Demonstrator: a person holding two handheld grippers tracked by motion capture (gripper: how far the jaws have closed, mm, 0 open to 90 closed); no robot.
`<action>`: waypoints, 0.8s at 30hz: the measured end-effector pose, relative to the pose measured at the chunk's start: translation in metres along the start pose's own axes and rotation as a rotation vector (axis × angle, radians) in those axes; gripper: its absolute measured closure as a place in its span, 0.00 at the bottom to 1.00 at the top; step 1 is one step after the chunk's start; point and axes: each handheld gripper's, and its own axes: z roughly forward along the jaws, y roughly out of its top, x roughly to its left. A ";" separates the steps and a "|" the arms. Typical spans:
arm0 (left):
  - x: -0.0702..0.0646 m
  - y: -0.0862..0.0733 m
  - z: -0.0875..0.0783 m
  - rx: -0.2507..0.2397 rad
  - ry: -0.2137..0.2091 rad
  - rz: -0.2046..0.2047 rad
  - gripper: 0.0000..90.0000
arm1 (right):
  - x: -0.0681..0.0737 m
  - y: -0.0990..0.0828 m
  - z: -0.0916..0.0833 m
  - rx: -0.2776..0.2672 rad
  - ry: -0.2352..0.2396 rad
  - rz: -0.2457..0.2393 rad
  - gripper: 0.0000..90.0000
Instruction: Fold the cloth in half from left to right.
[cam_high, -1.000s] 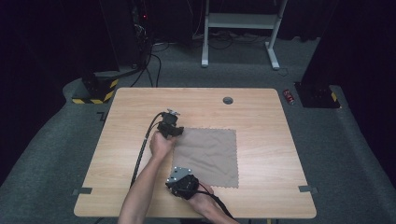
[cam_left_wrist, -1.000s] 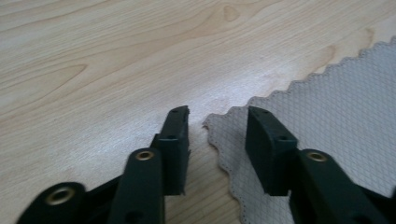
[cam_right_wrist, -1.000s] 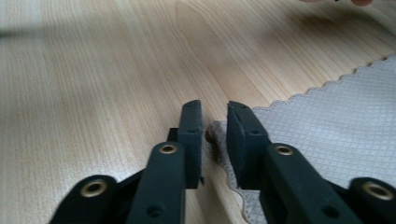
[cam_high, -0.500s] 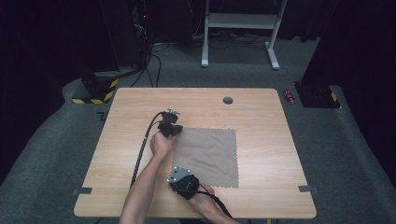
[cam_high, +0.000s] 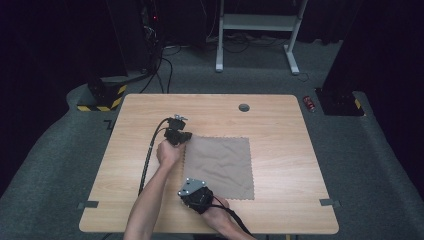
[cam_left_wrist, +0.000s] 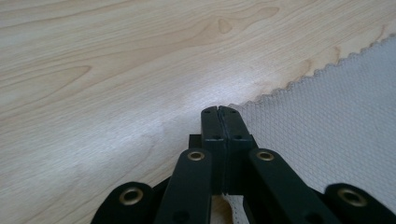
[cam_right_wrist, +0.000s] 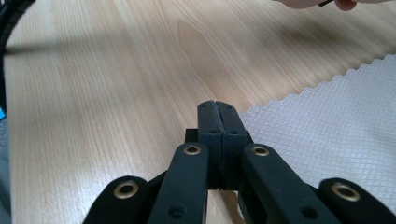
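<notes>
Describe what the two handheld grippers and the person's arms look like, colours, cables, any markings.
Both are black two-jaw tools. The left gripper has flat black linkage bars with brass-coloured rivets, and a thick black cable trails from it. The right gripper has the same build, carries a grey three-cornered plate on top and trails its own black cable. Both forearms are bare, with no sleeves.

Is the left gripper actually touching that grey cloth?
Touching. In the left gripper view, the left gripper has its jaws pressed together at the corner of the grey cloth, and a bit of cloth shows between them lower down.
</notes>
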 end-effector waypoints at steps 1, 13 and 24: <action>0.002 0.000 -0.003 -0.001 0.002 0.003 1.00 | 0.001 0.001 0.000 -0.007 0.000 -0.005 1.00; 0.033 -0.008 -0.044 0.003 0.080 -0.017 1.00 | 0.014 0.028 0.002 -0.069 0.046 -0.032 1.00; 0.013 -0.004 -0.018 0.017 0.063 -0.021 0.99 | 0.001 0.005 -0.012 -0.062 0.023 0.017 1.00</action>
